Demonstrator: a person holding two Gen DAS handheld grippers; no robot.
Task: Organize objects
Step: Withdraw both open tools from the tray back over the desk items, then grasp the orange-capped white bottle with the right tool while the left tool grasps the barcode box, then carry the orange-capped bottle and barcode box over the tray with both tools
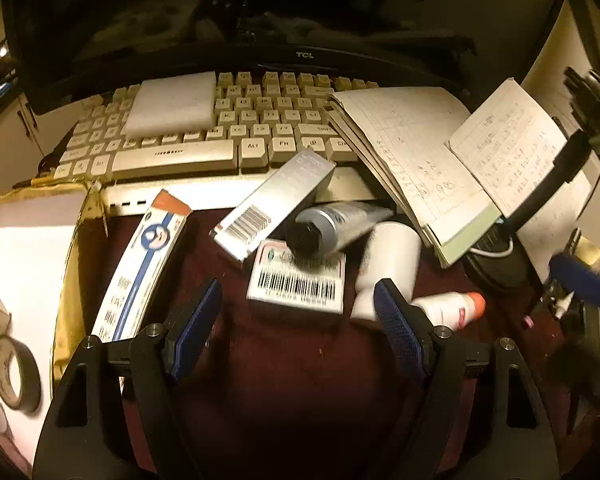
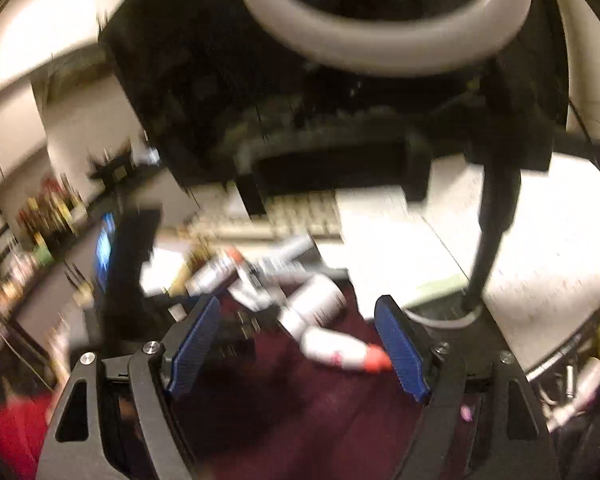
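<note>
My left gripper (image 1: pixel 300 304) is open and empty above the dark red table. Just beyond its fingertips lies a barcode box (image 1: pixel 298 280). A grey tube with a black cap (image 1: pixel 324 228) rests on that box. A silver box (image 1: pixel 276 200), a long blue-and-white box (image 1: pixel 140 268), a white bottle (image 1: pixel 384 264) and a small orange-capped bottle (image 1: pixel 452 308) lie around. My right gripper (image 2: pixel 298 328) is open and empty. The orange-capped bottle (image 2: pixel 340 348) lies between its fingertips, lower down. The white bottle (image 2: pixel 314 304) lies beyond. That view is blurred.
A keyboard (image 1: pixel 188 148) with a white foam block (image 1: pixel 172 104) lies under a monitor (image 1: pixel 140 20). Open notebooks (image 1: pixel 440 152) lie at the right. A gold-edged box (image 1: pixel 24 272) holding a tape roll (image 1: pixel 14 372) stands at the left. A ring light (image 2: pixel 384 20) stands on a black stalk (image 2: pixel 488 248).
</note>
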